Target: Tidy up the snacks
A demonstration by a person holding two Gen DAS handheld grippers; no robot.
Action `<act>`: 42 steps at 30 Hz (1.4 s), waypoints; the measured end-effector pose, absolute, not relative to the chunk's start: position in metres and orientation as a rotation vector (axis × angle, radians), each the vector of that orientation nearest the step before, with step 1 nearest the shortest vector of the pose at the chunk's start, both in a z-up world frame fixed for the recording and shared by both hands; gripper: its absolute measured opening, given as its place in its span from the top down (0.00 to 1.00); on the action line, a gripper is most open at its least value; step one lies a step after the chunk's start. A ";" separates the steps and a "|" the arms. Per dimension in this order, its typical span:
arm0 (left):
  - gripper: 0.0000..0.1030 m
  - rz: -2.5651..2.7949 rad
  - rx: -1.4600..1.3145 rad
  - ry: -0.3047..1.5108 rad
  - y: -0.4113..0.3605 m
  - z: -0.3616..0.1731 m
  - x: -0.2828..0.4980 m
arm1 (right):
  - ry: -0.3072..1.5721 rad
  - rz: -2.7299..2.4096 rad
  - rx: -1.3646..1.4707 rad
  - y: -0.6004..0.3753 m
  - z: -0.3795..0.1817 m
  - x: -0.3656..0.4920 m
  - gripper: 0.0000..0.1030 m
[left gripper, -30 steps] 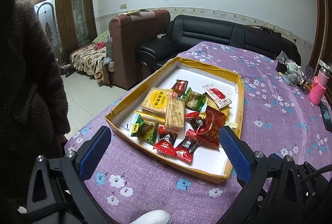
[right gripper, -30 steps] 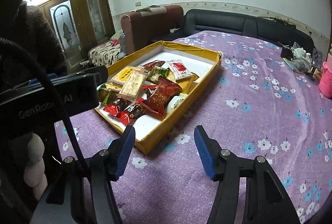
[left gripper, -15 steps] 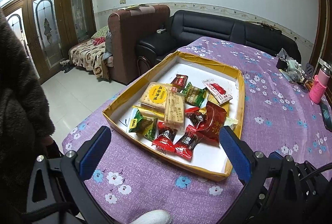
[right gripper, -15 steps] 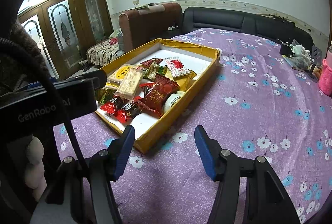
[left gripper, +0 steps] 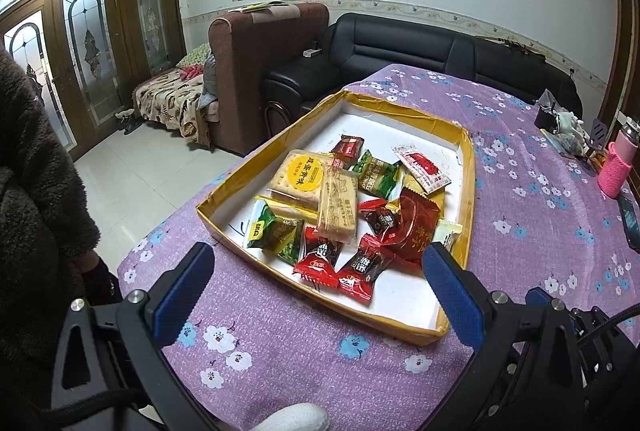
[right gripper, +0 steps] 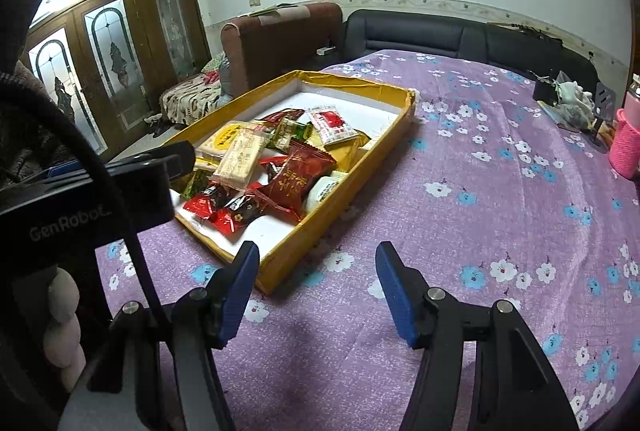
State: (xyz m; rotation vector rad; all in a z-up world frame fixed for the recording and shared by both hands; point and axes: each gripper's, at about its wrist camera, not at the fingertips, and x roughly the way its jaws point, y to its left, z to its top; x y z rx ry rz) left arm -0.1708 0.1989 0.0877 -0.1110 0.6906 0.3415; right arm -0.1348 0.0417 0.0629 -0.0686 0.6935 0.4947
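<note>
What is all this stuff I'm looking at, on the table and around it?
Box: one, yellow, shallow, on the table.
Snack packets: a dozen or so, red, green, yellow and white, piled inside the box.
Tablecloth: one, purple with flowers, over the table.
Bottle: one, pink, far right edge.
Sofa: one, black, behind the table.
Armchair: one, brown, beside the sofa.
Left tool: blue fingers, open.
Right tool: blue fingers, open.

The shallow yellow cardboard tray (left gripper: 468,199) of wrapped snacks sits closer now, while the brown fleece sleeve (left gripper: 36,167) retreats toward nine o'clock.
</note>
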 end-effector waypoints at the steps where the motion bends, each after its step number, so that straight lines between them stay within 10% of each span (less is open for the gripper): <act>1: 0.00 0.341 -0.110 0.691 0.199 0.087 -0.171 | 0.694 0.490 -0.069 0.041 0.063 -0.134 0.41; 42: 0.00 0.339 -0.087 0.702 0.194 0.081 -0.169 | 0.602 0.411 -0.174 0.046 0.068 -0.147 0.34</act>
